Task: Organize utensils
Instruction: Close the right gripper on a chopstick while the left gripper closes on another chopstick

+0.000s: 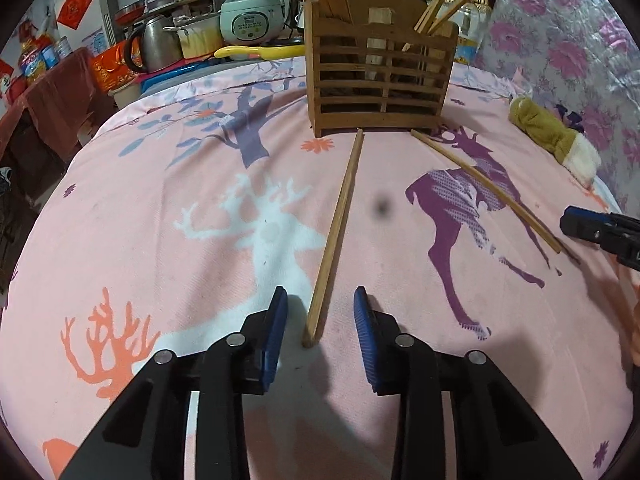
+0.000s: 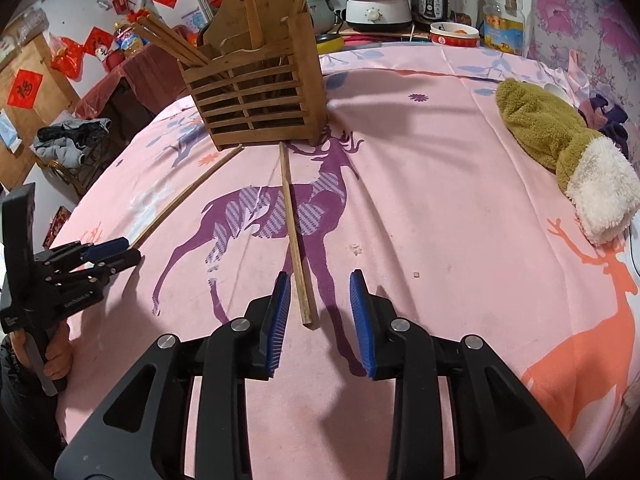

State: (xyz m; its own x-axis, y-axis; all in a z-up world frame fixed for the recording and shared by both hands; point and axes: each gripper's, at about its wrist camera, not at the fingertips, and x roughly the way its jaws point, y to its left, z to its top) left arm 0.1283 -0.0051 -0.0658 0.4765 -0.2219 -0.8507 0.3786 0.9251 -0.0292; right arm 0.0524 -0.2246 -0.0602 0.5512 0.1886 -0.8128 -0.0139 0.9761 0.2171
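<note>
Each hand-held gripper, left [image 1: 320,312] and right [image 2: 320,300], has matte black angular arms with triangular cut-outs, round silver rivets at the pivots, and ribbed blue pads [image 2: 280,320] lining both fingers. A dark sleeve [image 2: 12,364] sits below the left one's handle.

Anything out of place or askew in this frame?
Two loose wooden chopsticks lie splayed apart on the pink deer-print cloth, outside the slatted wooden utensil holder where the others stand.
</note>
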